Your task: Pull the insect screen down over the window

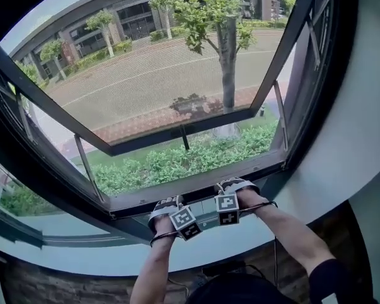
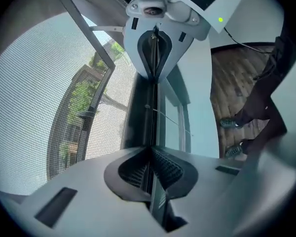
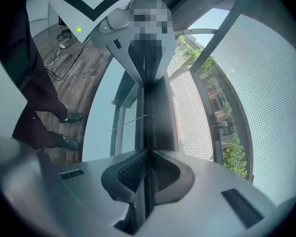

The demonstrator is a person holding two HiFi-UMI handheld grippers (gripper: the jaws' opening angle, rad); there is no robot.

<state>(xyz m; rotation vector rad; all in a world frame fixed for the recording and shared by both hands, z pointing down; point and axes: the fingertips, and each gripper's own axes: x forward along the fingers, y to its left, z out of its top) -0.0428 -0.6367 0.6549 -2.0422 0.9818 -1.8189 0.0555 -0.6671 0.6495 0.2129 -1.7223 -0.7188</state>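
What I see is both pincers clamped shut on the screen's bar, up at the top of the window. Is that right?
Not the top. The left gripper and right gripper are clamped shut on the screen's bar, but down at the bottom of the window. The head view shows it.

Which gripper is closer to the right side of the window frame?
Right. The right gripper clamps the bottom bar closer to the frame's right side; the left gripper clamps the same bar just to its left, farther away.
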